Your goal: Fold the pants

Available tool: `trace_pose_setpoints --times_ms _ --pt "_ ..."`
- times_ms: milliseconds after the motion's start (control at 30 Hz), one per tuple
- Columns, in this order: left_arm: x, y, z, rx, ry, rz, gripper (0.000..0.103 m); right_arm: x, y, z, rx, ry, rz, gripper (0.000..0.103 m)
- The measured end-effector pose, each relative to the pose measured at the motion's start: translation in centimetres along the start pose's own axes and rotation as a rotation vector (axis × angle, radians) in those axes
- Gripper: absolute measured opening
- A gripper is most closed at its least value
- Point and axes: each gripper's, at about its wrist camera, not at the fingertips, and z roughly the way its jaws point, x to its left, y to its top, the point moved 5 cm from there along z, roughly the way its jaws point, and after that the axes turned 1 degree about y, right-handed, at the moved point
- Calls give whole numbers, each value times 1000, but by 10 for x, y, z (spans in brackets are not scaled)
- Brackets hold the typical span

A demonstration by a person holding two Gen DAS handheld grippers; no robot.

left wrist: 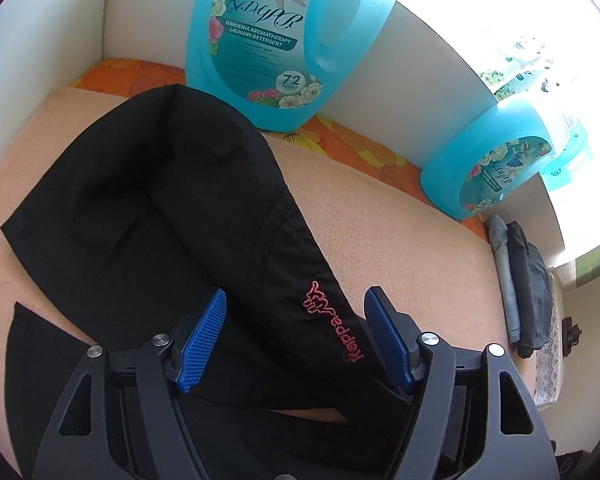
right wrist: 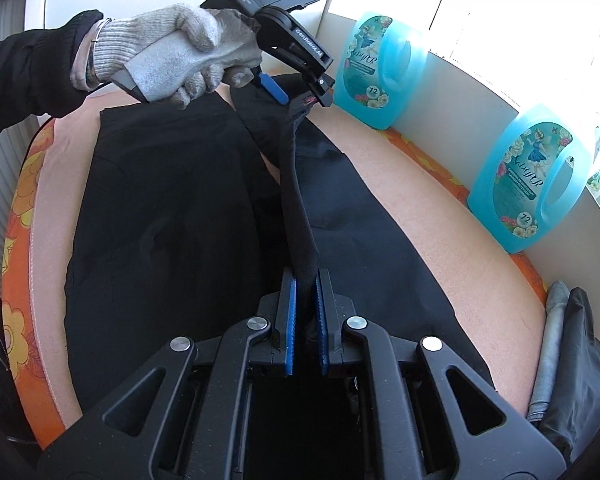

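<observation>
Black pants (left wrist: 148, 200) with a red Kappa logo (left wrist: 332, 320) lie on a peach blanket (left wrist: 380, 216). My left gripper (left wrist: 296, 304) is open, its blue pads on either side of the waistband edge near the logo. In the right wrist view the left gripper (right wrist: 304, 96) is held by a gloved hand at the far end of the raised edge. My right gripper (right wrist: 305, 280) is shut on that edge of the pants (right wrist: 160, 220), lifting it as a taut ridge between the two grippers.
Two blue detergent bottles (left wrist: 260, 40) (left wrist: 492, 168) stand along the white wall at the back. Folded grey and dark clothes (left wrist: 524, 280) are stacked at the blanket's right end. An orange flowered cover (right wrist: 16, 200) edges the surface.
</observation>
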Motion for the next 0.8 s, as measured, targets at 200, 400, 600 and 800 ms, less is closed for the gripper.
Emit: trace_pose_setpoints --times_ms 200,400,600,800 --pt "-7 -5 9 -8 45 69 41 6 -2 -5 -16 -27 -11 10" --pt "-7 -15 13 -38 15 84 7 5 3 -21 -45 -73 2 10" --pt "-14 -29 -29 -147 -27 119 5 10 3 -44 -71 -110 -8 9" --pt "2 -58 -85 -259 -53 117 5 31 -5 -67 -74 -113 -20 9"
